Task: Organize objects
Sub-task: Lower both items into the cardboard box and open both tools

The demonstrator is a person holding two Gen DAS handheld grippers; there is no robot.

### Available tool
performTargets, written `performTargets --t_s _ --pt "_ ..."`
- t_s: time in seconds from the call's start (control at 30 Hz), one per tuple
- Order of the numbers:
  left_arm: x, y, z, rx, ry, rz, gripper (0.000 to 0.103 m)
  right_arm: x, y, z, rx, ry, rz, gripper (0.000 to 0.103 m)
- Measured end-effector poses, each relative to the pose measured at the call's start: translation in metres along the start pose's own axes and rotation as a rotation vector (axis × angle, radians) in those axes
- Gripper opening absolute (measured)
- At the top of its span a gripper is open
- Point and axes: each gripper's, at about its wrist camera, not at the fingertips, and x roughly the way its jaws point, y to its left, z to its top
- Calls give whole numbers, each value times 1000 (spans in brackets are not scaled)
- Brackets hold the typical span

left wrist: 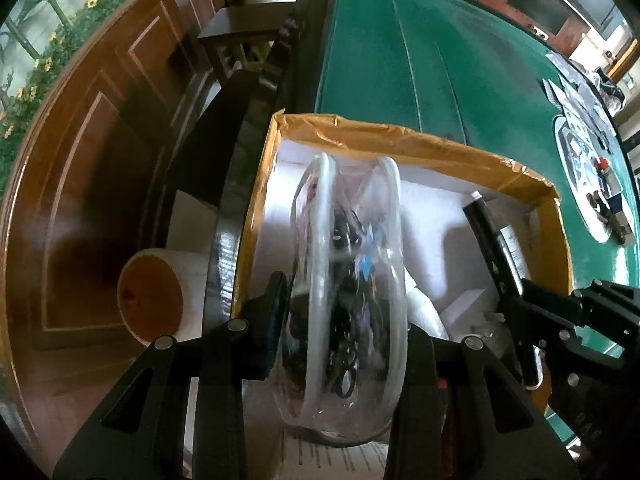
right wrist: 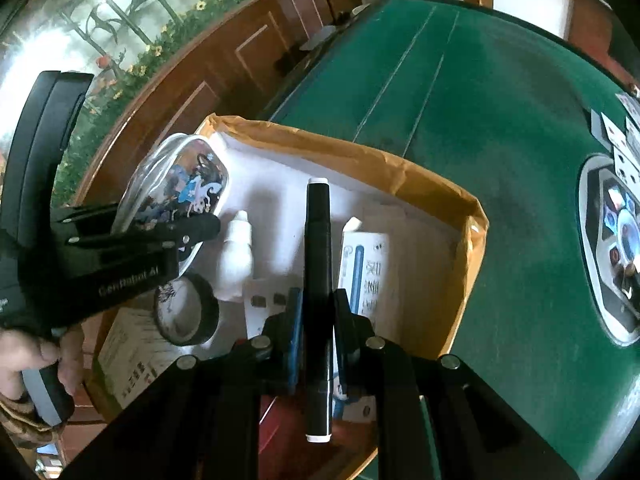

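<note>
Marker [right wrist: 318, 280], black, rigid and light, is pinched mid-barrel by the right gripper [right wrist: 316, 312] above the cardboard box [right wrist: 460, 208], while the left gripper [left wrist: 340, 344] clamps a soft, slippery clear pouch [left wrist: 348, 280], probably best held across its flat sides.

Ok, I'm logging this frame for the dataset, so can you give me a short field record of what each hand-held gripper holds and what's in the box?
surface: green table
container: open box, white inside
left hand-held gripper: shut on clear pouch, held over the box
right hand-held gripper: shut on black marker, held over the box
in box: white bottle, tape roll, blue-and-white carton
pouch contents: dark small items, not identifiable
</note>
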Motion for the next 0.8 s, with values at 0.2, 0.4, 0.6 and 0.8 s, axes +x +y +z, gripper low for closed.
performTargets --t_s 0.2,0.4,0.6,0.8 --pt "4 -7 2 13 0 21 33 2 4 4 -23 4 -4 12" --pt "3 -8 1 -8 6 18 35 1 9 6 -18 10 -3 14" --pt "1 -15 -5 -26 19 -1 57 -8 9 7 -11 -5 32 35" --pt "-12 -18 -11 -67 6 -28 73 -45 8 -6 -11 -93 99 62"
